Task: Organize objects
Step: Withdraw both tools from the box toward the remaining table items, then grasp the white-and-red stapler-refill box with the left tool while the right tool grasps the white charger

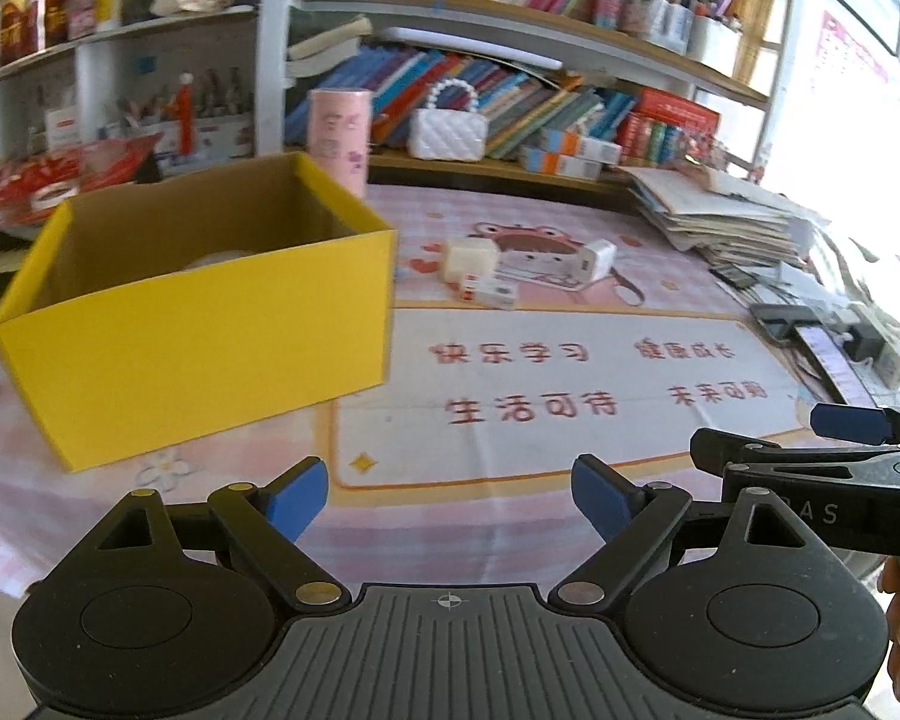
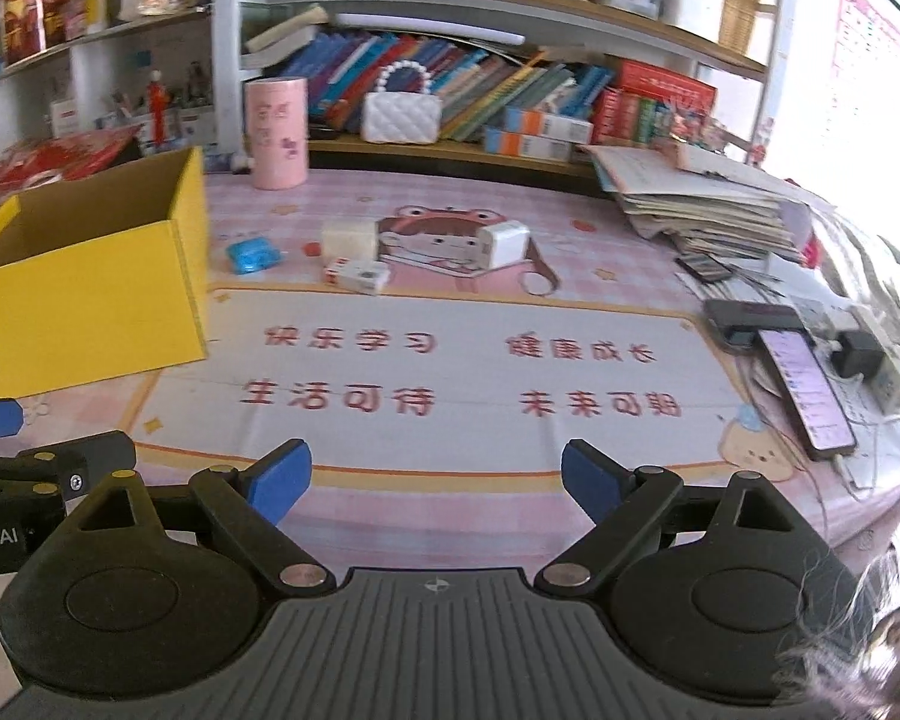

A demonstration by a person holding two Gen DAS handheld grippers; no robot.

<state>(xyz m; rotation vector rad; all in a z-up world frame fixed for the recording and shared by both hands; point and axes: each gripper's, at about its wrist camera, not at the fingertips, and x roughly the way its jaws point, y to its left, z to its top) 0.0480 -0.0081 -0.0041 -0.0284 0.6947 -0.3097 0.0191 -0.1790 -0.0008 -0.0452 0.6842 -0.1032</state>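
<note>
A yellow open box [image 1: 198, 324] stands at the left of the pink mat; it also shows in the right wrist view [image 2: 90, 300], with something white inside [image 1: 222, 258]. Beyond it lie a cream block [image 2: 349, 240], a small red-and-white carton [image 2: 357, 275], a white charger cube [image 2: 504, 243] and a blue packet [image 2: 252, 255]. My left gripper [image 1: 450, 501] is open and empty, low over the near mat. My right gripper [image 2: 435, 483] is open and empty beside it, and its finger shows in the left wrist view [image 1: 849, 423].
A pink cylinder [image 2: 276, 132] and a white quilted handbag [image 2: 401, 111] stand at the back by the bookshelf. A paper stack [image 2: 702, 210] lies at back right. Phones and chargers [image 2: 804, 372] lie along the right edge.
</note>
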